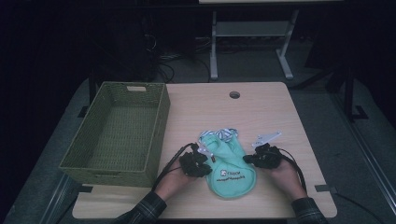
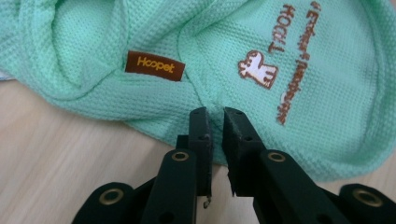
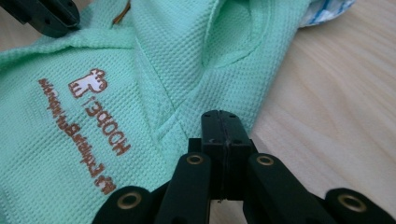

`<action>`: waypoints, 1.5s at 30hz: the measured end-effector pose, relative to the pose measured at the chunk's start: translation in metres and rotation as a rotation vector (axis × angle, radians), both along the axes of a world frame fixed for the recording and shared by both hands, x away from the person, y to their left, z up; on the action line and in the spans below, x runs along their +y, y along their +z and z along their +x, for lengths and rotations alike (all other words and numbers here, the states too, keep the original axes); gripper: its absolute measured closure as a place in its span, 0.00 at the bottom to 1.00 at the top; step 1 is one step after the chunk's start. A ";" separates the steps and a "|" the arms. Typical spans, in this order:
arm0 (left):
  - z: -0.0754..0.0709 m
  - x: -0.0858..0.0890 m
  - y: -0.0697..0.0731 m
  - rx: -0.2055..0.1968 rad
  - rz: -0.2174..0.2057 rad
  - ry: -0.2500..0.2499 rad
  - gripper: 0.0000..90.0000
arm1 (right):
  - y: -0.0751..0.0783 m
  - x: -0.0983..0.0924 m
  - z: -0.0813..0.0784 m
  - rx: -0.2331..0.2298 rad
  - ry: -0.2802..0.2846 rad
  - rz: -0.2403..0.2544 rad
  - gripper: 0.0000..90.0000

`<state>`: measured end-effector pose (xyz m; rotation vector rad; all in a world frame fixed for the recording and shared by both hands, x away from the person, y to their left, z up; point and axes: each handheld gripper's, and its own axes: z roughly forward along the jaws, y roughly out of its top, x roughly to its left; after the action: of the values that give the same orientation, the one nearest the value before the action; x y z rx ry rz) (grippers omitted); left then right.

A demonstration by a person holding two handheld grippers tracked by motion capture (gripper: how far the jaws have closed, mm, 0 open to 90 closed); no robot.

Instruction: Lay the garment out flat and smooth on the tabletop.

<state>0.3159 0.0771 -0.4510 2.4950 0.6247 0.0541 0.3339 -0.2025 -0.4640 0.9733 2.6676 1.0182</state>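
Two hands come in over the desk's near edge, one on each side of a mint-green garment (image 1: 227, 163) that lies flat near the middle of that edge. On its left side the left gripper (image 2: 215, 114) has its fingers (image 2: 200, 126) nearly together, with a small fold of the garment's hem pinched up between the tips. On its right side the right gripper (image 3: 222, 116) has its fingers pressed fully together at the garment's edge; whether cloth is caught between them I cannot tell. A brown label (image 2: 154, 65) and a printed giraffe logo (image 2: 258, 69) show on the fabric. At the desk's left edge stands a green woven basket (image 1: 119, 131).
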 end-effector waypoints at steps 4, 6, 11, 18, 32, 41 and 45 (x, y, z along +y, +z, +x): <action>-0.002 0.007 0.000 0.000 0.007 0.007 0.94 | 0.001 -0.001 -0.001 -0.009 -0.004 -0.017 1.00; -0.004 0.008 0.000 0.001 0.006 0.011 0.95 | 0.001 -0.002 -0.004 -0.005 -0.007 -0.026 1.00; -0.004 0.011 0.001 0.004 0.018 0.012 0.96 | 0.003 -0.007 -0.013 0.010 0.002 -0.034 1.00; -0.003 0.013 0.001 0.011 0.015 0.006 0.96 | 0.011 -0.014 -0.009 -0.012 -0.010 0.040 0.99; -0.003 0.013 0.000 0.016 -0.004 0.012 0.97 | 0.010 0.005 0.050 -0.018 -0.052 0.112 0.93; -0.001 0.014 0.000 0.022 0.002 0.004 0.97 | 0.000 0.036 0.042 -0.025 0.040 0.045 1.00; -0.001 0.014 0.000 0.027 -0.009 0.008 0.97 | -0.002 0.049 0.037 -0.038 0.082 0.017 0.99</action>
<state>0.3150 0.0914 -0.4513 2.4882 0.6446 0.0208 0.3705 -0.1537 -0.4662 0.8453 2.6927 1.0653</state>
